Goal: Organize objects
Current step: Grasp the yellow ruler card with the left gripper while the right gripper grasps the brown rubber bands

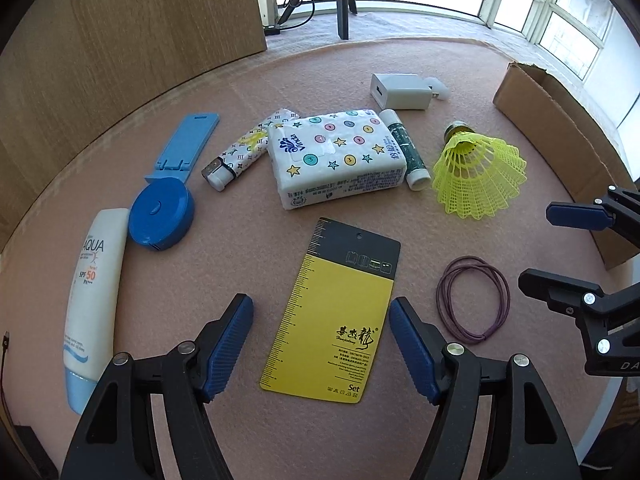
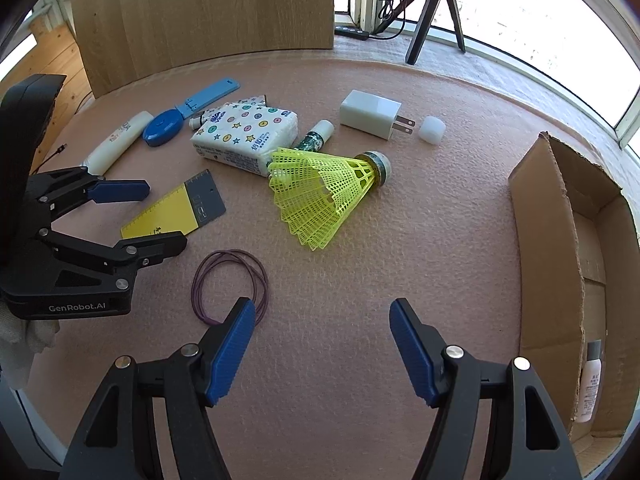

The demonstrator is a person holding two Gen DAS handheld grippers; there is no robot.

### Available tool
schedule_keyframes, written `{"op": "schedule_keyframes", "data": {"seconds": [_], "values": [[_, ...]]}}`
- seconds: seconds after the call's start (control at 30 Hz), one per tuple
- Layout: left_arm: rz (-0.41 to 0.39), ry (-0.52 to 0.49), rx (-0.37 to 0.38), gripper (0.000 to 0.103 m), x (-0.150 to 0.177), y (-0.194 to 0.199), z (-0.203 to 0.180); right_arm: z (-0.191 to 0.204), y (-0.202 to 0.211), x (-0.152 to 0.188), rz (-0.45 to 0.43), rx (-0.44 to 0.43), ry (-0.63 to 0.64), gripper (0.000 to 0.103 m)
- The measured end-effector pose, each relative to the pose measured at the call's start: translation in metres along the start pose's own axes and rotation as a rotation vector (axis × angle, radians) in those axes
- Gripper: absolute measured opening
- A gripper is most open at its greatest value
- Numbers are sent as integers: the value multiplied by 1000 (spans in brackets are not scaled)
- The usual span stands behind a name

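My left gripper (image 1: 321, 342) is open and empty, its fingers either side of a yellow and black card (image 1: 332, 316) lying flat on the pink mat. My right gripper (image 2: 322, 344) is open and empty above bare mat, with a purple elastic loop (image 2: 230, 286) by its left finger. A yellow shuttlecock (image 2: 320, 196) lies ahead of it. Further back lie a tissue pack (image 1: 336, 156), a white charger (image 2: 370, 114), a small green tube (image 1: 404, 148), a patterned lighter (image 1: 240, 152), a blue tape measure (image 1: 162, 214), a blue stand (image 1: 186, 142) and a sunscreen tube (image 1: 94, 300).
An open cardboard box (image 2: 552, 264) stands at the right edge of the mat with a white bottle (image 2: 590, 384) inside. A small white cap (image 2: 432, 130) lies near the charger. A wooden panel (image 2: 200, 12) stands behind the mat, a tripod (image 2: 434, 8) by the window.
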State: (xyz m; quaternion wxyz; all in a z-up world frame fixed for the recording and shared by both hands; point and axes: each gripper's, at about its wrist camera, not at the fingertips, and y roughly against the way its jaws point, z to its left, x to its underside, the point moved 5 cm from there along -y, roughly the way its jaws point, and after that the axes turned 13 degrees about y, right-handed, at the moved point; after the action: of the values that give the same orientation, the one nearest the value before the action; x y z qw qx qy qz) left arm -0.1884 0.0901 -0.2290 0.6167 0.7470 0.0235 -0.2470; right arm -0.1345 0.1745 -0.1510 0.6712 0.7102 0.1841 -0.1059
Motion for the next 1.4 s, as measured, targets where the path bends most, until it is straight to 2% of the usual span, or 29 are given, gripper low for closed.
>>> {"op": "schedule_keyframes", "data": {"seconds": [0.13,0.23,0.37,0.5,0.77,0.87,0.97,1.07,1.4], "values": [[-5,7,-9,72,1,0,0,0,-1,-2,1,-8,2,66],[-1,11,28,69,2,3,-2,3,-4,-4,4,-14,13,66],[-6,-22,5,69,5,2,-5,6,-7,-6,9,-17,26,66],[-16,2,0,57,2,4,-1,9,-11,-9,12,-22,34,66],[-22,11,-4,57,3,4,-1,13,-18,-14,20,-30,46,65],[-26,23,-10,57,4,3,-1,15,-22,-15,31,-37,49,59],[-33,36,-12,57,6,5,1,17,-24,-17,32,-24,65,58],[-41,50,-15,56,7,6,3,21,-25,-20,30,-19,83,53],[-51,122,-20,56,11,11,13,34,-23,-23,28,-49,121,12]]}}
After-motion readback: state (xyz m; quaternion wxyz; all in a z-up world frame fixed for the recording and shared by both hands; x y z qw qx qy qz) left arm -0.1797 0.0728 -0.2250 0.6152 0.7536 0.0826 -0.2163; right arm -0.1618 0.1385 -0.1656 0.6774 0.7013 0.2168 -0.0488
